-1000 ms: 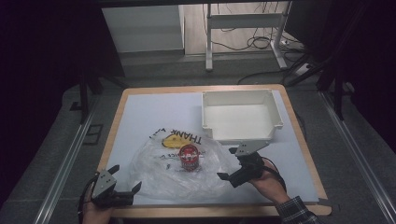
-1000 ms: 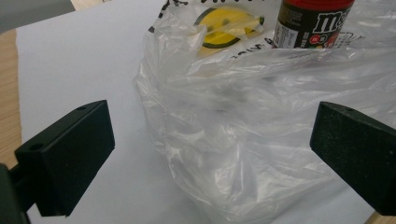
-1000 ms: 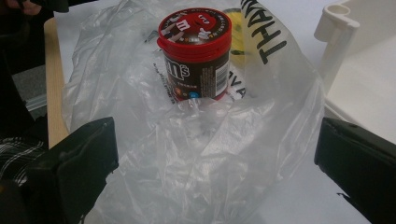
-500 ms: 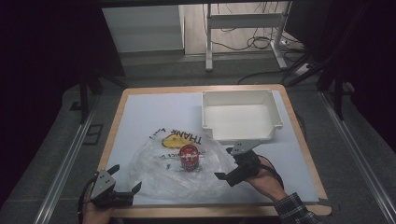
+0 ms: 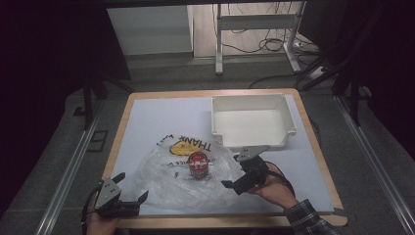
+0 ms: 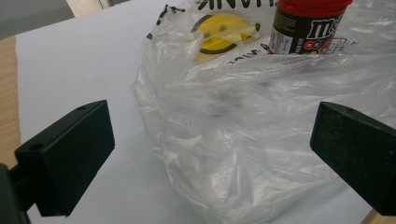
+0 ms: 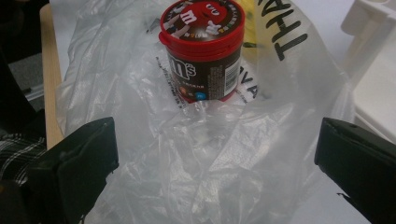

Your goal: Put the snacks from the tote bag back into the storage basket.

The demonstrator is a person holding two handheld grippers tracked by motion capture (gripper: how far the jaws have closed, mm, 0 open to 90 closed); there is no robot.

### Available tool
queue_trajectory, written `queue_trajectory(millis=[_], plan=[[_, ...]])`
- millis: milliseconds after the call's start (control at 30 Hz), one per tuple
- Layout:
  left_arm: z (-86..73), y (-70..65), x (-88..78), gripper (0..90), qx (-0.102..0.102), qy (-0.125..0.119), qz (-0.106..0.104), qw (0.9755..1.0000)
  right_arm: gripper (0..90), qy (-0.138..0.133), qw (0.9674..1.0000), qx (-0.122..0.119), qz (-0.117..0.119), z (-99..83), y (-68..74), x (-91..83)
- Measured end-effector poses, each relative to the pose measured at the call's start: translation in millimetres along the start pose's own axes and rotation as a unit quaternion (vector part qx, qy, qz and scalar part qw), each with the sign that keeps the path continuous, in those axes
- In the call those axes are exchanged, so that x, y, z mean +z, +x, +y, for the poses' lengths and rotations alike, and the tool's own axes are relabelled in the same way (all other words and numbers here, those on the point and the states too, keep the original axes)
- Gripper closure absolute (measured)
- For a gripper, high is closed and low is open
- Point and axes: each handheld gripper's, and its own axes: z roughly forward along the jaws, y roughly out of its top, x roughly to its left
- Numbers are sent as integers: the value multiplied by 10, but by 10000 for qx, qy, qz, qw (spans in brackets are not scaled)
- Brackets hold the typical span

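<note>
A crumpled clear plastic bag (image 5: 171, 183) printed with "THANK" and a yellow smiley lies on the white mat. A red-lidded M&M's jar (image 5: 198, 165) stands upright amid its folds. Whether the jar is inside the film or on top of it is unclear. My left gripper (image 5: 132, 186) is open at the bag's near-left edge, and the bag (image 6: 243, 121) lies between its jaws with the jar (image 6: 308, 23) beyond. My right gripper (image 5: 234, 171) is open at the bag's right side. It faces the jar (image 7: 203, 51) across loose film (image 7: 210, 158), with nothing gripped.
An empty white tray (image 5: 252, 120) sits at the back right of the mat, just beyond the right gripper; its corner (image 7: 373, 70) shows on the right. The wooden table edge (image 5: 220, 223) runs close behind both hands. Dark floor, table legs and cables lie beyond the table.
The right gripper has shifted slightly left, closer to the bag's right side. The left gripper, the bag and the jar have stayed put.
</note>
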Motion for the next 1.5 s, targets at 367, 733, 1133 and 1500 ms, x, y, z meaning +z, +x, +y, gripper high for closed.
queue_trajectory(millis=[367, 733, 1133, 1500], plan=[[1, -2, 1, 0, 9, 6, -5, 10000, 0, 159, 9999, 41, -15, 73, 7, 95], [2, -6, 3, 0, 24, 19, -5, 10000, 2, 309, 9995, -8, 30, 139, 3, 203], [2, -11, 8, 0, 60, 59, 5, 10000, 70, 438, 9987, -239, 44, 217, 25, 327], [2, -8, 6, 0, 74, 73, 5, 9999, 105, 690, 9975, -139, 32, 332, 26, 472]])
